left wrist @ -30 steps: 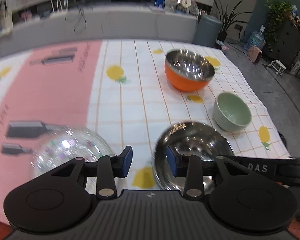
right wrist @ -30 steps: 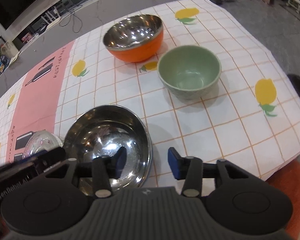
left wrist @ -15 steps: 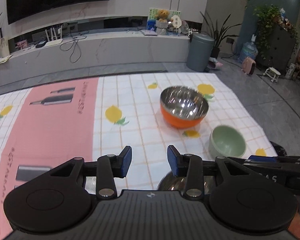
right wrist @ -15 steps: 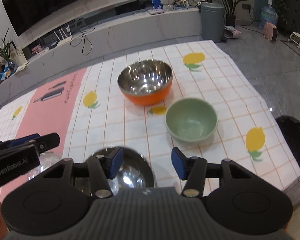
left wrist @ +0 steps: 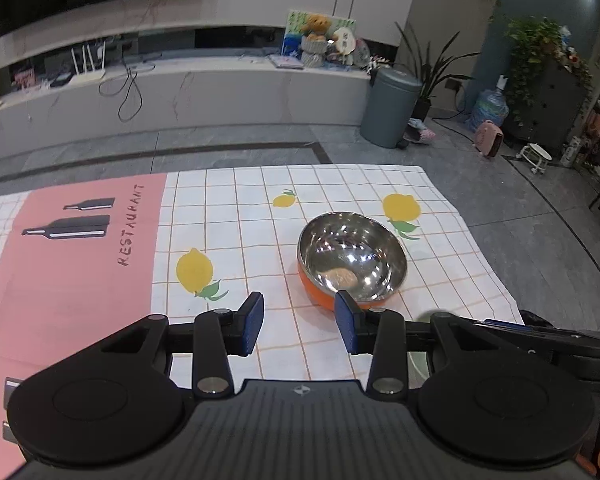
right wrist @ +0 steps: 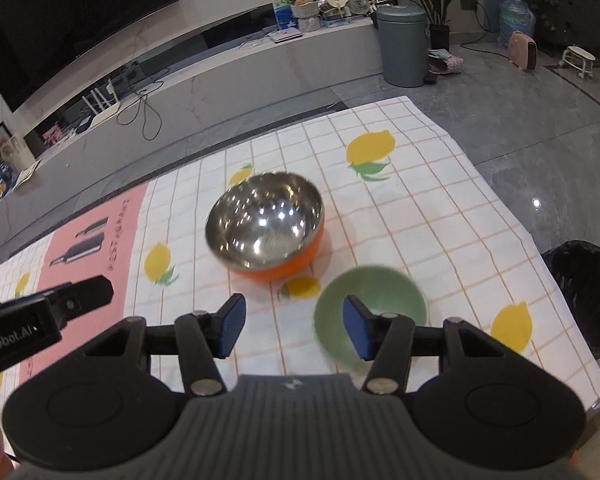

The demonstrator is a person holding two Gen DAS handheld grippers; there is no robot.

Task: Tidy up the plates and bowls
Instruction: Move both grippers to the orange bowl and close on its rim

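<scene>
Left gripper (left wrist: 299, 328) nearest: jaws part-open, nothing between the blue pads, only tablecloth (left wrist: 228, 208) behind the gap. Right gripper (right wrist: 291, 330) the same, part-open and empty; its right pad overlaps the rim of the green bowl (right wrist: 388, 290) in the view, but whether it touches cannot be told

Green bowl sits upright on the cloth, just ahead of the right gripper, near the table's right edge. It is smeared by motion blur

Beyond it, close but apart: orange bowl (right wrist: 268, 232) with steel lining, upright, mid-table

Risks, as judged:
- a pad clipping the green bowl's rim on approach could tip it or slide it toward the edge
- glossy curved walls on both bowls: a pinch at this half gap may slip off
- the two grippers sit close side by side; they may collide if both go for the same bowl
- loose cloth may drag with a pushed bowl
</scene>
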